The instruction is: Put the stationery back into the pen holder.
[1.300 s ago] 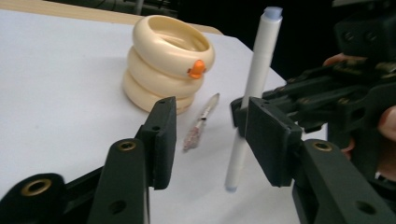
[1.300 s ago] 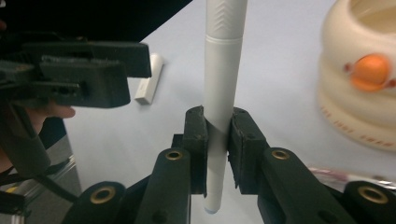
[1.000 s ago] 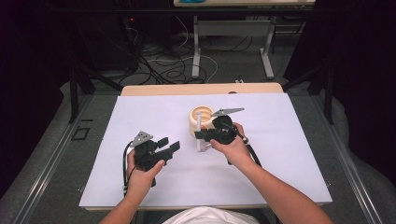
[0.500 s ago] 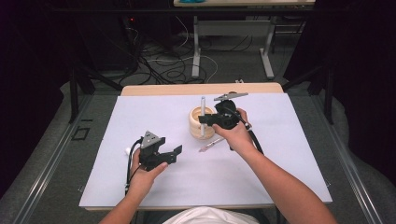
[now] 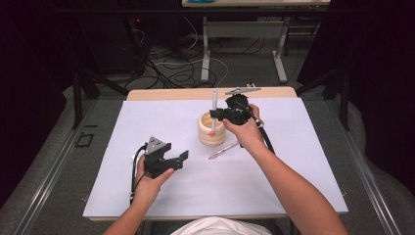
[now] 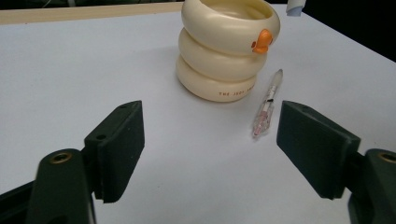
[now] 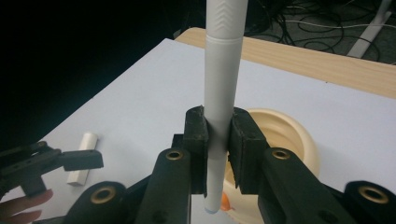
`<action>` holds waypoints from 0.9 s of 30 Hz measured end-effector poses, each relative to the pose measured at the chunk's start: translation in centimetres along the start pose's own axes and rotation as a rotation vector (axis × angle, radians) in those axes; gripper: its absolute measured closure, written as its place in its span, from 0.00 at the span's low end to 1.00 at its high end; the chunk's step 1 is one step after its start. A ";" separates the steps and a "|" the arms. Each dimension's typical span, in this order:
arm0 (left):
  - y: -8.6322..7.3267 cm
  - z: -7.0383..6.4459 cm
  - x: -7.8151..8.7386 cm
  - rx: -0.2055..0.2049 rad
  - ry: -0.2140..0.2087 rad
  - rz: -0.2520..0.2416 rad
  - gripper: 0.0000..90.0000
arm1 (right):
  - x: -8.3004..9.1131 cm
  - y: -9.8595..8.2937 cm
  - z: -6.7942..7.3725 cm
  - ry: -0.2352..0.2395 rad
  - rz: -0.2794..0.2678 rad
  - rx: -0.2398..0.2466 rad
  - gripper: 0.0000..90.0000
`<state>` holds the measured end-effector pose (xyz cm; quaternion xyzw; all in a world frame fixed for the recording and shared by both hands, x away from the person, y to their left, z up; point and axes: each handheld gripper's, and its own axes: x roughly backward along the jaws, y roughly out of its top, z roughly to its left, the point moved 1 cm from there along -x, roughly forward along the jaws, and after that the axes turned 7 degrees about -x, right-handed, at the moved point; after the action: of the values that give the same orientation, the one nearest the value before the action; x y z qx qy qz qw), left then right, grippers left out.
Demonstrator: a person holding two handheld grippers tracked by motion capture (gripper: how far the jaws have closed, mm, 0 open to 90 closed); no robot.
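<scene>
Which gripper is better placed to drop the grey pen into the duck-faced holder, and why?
The right gripper. Its jaws are shut on the grey pen, upright above the cream duck-faced holder. The left gripper is open, apart from the holder, lower on the white mat.

A white sheet (image 5: 303, 147) is spread over a light wooden tabletop (image 5: 161, 94), of which a bare strip is left showing along the far edge. A short white cylinder (image 7: 84, 157) is seen lying flat on the sheet in the right gripper view. Beyond the table, tangled black and white cables (image 5: 171, 73) are strewn over the grey floor (image 5: 58, 147), between the grey metal legs (image 5: 205, 54) of a second table. A black square outline (image 5: 84, 140) is marked on the floor to the left.
</scene>
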<state>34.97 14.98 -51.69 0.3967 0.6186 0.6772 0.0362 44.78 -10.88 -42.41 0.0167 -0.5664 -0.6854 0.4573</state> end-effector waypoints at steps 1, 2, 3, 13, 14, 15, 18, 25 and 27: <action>0.0 0.0 0.0 0.014 0.001 0.003 0.25 | -0.1 0.1 0.0 -0.008 -0.002 -0.011 0.87; 0.0 0.1 0.0 0.015 0.000 0.000 0.25 | -0.1 0.2 -0.1 -0.013 -0.006 -0.007 0.87; 0.0 0.1 0.0 0.018 0.000 0.001 0.25 | -0.2 0.3 -0.1 -0.018 -0.007 -0.009 0.87; -0.2 -0.1 -0.3 0.030 -0.020 0.012 0.18 | -1.4 0.5 -0.8 -0.079 -0.064 0.007 0.87; -0.3 -0.1 -0.4 0.031 -0.024 0.013 0.17 | -1.6 0.5 -0.8 -0.088 -0.066 0.012 0.87; -0.3 -0.2 -0.4 0.031 -0.023 0.015 0.16 | -1.7 0.5 -0.9 -0.098 -0.064 0.019 0.87; -0.3 -0.2 -0.5 0.035 -0.042 0.014 0.09 | -2.2 0.3 -1.2 -0.110 -0.063 0.007 0.87; -0.3 -0.5 -0.7 0.034 -0.063 0.008 0.04 | -3.8 -0.6 -1.9 -0.127 -0.012 -0.011 0.87; -0.4 -0.5 -0.8 0.032 -0.066 0.012 0.03 | -4.2 -0.9 -2.0 -0.124 0.007 -0.023 0.87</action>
<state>35.01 14.24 -52.35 0.4231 0.6257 0.6537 0.0463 47.75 -9.78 -45.90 -0.0329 -0.5858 -0.6901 0.4238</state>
